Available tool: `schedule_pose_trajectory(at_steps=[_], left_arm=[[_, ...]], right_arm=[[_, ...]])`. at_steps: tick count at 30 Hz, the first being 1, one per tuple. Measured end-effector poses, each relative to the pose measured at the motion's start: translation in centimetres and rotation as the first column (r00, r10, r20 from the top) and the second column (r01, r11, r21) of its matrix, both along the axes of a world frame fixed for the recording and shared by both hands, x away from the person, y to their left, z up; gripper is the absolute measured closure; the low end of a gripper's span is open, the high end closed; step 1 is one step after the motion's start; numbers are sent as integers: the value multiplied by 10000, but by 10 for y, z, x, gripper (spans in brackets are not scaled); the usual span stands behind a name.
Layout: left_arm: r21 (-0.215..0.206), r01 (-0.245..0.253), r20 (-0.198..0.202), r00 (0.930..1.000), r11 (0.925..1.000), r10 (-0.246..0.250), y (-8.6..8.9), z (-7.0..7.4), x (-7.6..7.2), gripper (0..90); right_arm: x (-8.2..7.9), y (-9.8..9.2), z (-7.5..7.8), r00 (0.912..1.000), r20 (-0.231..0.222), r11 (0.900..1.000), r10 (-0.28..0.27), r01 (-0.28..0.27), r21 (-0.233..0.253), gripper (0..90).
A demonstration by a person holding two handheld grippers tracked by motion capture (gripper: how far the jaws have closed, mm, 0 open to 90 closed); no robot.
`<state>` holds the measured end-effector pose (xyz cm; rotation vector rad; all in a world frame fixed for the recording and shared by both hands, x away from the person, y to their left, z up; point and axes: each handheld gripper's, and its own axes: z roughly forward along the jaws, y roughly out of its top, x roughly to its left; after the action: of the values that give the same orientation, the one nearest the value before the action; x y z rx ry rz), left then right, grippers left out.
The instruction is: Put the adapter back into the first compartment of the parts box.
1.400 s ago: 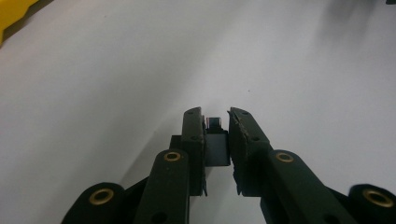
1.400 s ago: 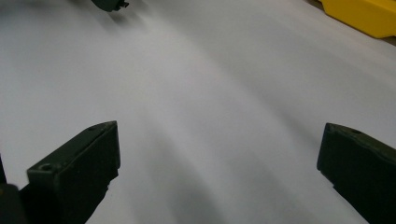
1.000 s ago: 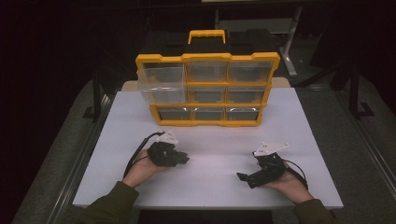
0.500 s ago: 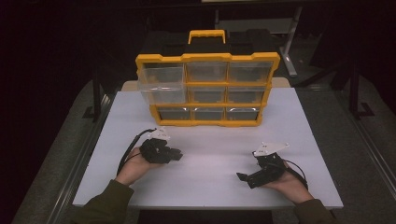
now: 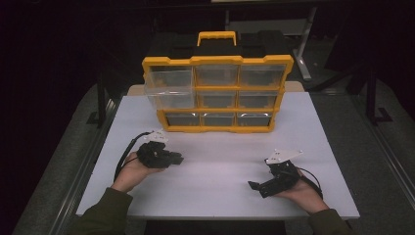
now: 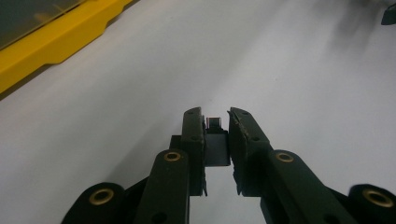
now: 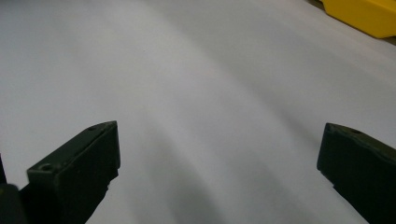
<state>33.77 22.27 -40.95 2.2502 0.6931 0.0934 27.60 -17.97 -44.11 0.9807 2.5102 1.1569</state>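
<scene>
Table top [image 5: 220, 161]: smooth matt white sheet, soft glare near the organiser. Organiser [image 5: 218, 93]: glossy yellow plastic frame, clear plastic drawers, black plastic body behind. Left gripper [image 6: 215, 116]: matt black plastic jaws, brass-looking inserts, inner pad edge rough. Right gripper [image 7: 219, 154]: same matt black. Grey plate [image 5: 284, 155] flat, dull. Sleeves [image 5: 105, 215]: olive cloth
</scene>
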Motion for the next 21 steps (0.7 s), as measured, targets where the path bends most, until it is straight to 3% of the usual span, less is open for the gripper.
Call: schedule_pose_trajectory(at_steps=[21], left_arm=[[-129, -453, -37, 9990, 9989, 452, 26, 16, 3, 762]], right_arm=[[0, 1, 0, 10000, -27, 10000, 24, -24, 53, 0]])
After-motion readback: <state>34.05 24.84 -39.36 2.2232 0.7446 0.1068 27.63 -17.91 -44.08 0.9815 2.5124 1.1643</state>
